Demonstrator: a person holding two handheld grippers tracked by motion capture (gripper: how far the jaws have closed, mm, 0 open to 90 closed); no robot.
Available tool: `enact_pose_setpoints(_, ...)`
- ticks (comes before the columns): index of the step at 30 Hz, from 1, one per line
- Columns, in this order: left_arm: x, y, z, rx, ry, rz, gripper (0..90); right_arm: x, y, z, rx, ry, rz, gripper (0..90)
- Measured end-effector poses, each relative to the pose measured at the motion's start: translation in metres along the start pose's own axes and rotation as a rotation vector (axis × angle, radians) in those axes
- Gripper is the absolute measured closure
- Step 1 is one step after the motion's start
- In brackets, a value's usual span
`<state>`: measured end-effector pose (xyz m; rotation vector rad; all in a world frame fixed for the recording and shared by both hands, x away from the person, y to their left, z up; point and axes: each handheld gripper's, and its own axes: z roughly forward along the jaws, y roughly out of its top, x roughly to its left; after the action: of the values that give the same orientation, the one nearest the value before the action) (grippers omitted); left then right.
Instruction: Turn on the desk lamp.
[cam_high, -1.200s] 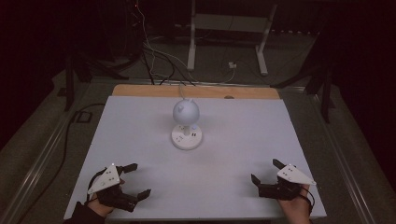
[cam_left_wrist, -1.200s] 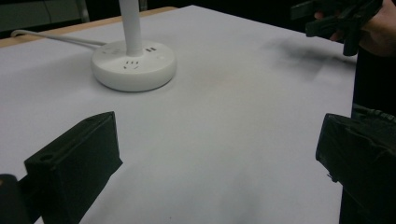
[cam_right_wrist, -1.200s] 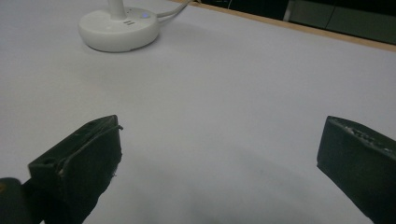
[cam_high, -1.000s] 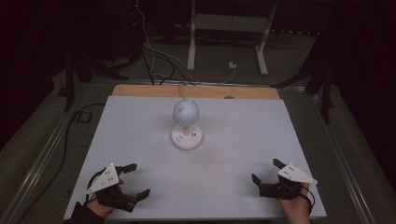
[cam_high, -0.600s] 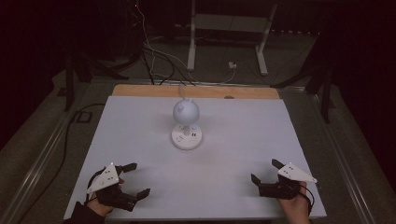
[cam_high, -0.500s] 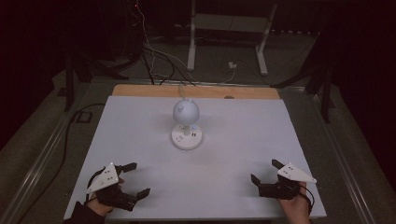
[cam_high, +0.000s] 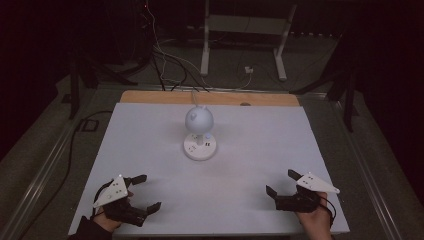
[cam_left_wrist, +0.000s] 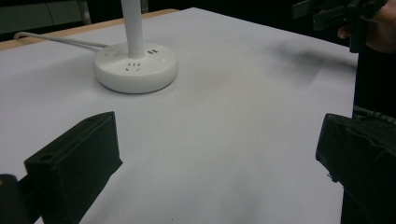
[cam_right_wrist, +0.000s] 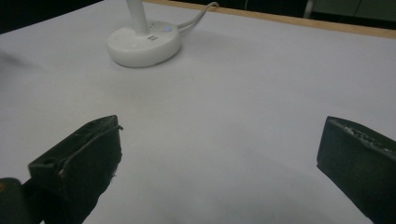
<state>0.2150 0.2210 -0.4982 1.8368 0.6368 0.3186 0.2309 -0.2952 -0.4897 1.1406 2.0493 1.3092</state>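
— Where are we right now?

— Both of mine are parked at the near edge of the white surface (cam_high: 150, 135). My left claw (cam_high: 142, 192) sits at about seven o'clock, jaws spread wide with nothing between them. My right claw (cam_high: 282, 182) is at about five o'clock, also spread and empty.

— And the thing you're after?

— The lamp (cam_high: 199, 134) stands near the centre of the surface, towards twelve o'clock from me, well apart from both claws. It has a round white base (cam_left_wrist: 135, 70), a thin upright stem (cam_left_wrist: 132, 25) and a globe-shaped head (cam_high: 199, 119). Its cable (cam_right_wrist: 198, 15) trails off the far edge.

— So which step is this?

— I'd call it the very start: nothing reached for yet, nothing touched. My guess is the next move means bringing one claw forward to the base, jaws kept wide enough to straddle the stem or rim, and coming in low so I don't knock the head.

— Any writing to read?

— None I can make out. The base carries socket holes and small ports on top, no label or brand legible.
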Motion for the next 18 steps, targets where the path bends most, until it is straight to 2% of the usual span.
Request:
enact_pose_setpoints(4, 0.0, 0.0, 0.0, 0.005, 0.002, 0.001, 0.3, 0.0, 0.004, 0.002, 0.008, 0.011, 0.019, 0.0)
enact_pose_setpoints(18, 0.0, 0.0, 0.0, -0.002, -0.005, -0.002, 0.3, -0.001, 0.027, 0.009, -0.001, 0.031, 0.014, 0.0)
